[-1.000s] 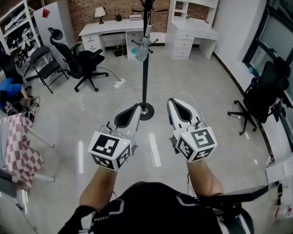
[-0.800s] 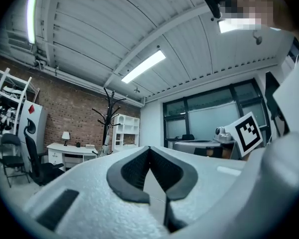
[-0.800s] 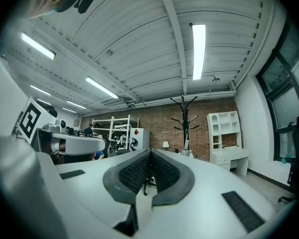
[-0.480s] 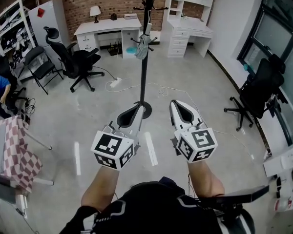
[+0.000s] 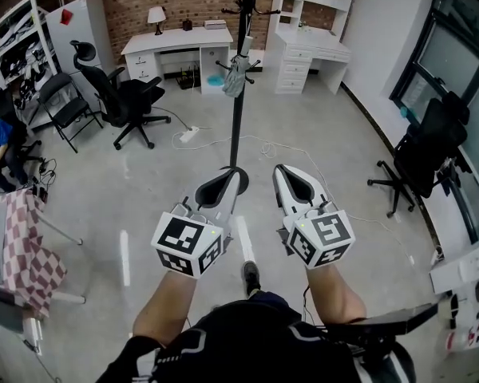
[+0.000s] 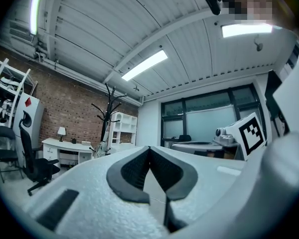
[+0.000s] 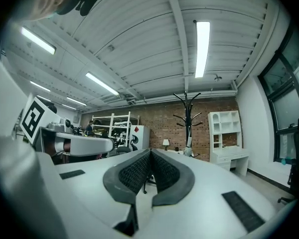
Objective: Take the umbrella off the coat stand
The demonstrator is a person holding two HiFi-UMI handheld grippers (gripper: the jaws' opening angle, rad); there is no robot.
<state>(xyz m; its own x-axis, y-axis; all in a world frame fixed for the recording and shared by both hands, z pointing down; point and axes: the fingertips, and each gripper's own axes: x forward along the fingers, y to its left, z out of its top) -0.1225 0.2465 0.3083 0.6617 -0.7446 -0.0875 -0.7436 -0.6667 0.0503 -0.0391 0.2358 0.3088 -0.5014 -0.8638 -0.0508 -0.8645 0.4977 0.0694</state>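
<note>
The black coat stand (image 5: 237,118) rises from a round base on the concrete floor, straight ahead of me. A small grey folded umbrella (image 5: 236,75) hangs from one of its lower hooks, beside the pole. My left gripper (image 5: 230,177) is held low, its tips over the stand's base in the head view, jaws shut and empty. My right gripper (image 5: 281,171) sits beside it, also shut and empty. Both are well short of the umbrella. The stand (image 6: 108,114) and umbrella (image 6: 101,147) show far off in the left gripper view; the right gripper view shows the stand (image 7: 188,114) too.
A black office chair (image 5: 120,94) and a folding chair stand at the left, a white desk (image 5: 176,46) and white shelf unit (image 5: 315,22) behind the stand. Another black chair (image 5: 423,150) is at the right. A power strip with cable (image 5: 193,134) lies on the floor. A checkered cloth (image 5: 20,242) hangs at near left.
I have stepped slightly closer to the stand; a shoe now shows below the grippers. Both grippers stay shut and side by side.
</note>
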